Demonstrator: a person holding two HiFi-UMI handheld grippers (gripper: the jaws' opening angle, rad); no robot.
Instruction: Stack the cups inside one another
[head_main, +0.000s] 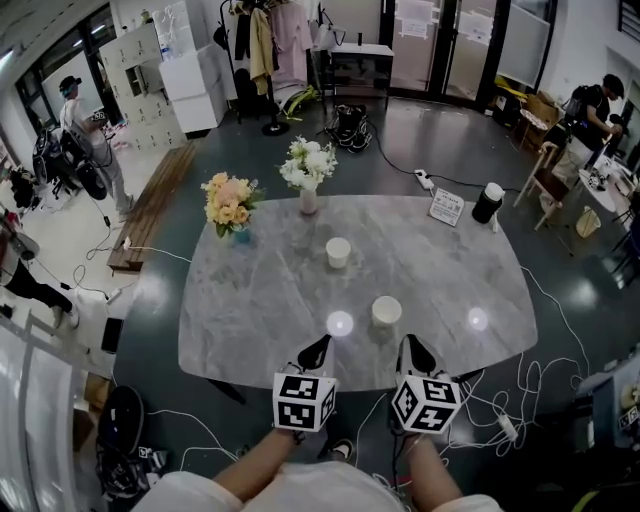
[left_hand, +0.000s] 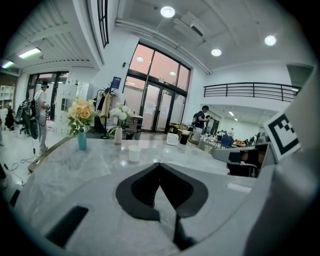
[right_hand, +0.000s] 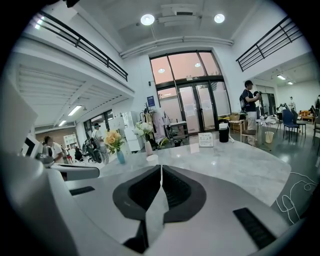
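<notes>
We hold left tongs (head_main: 318, 350) and right tongs (head_main: 413, 350) closed and empty, nothing picked yet: the near cup (head_main: 386, 311) sits just ahead, the far cup (head_main: 338, 251) farther along the bench (head_main: 250, 300)

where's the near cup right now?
Head view: the near cup stands on the table by its front edge, just beyond the right gripper; the far cup is further back and left.
</notes>
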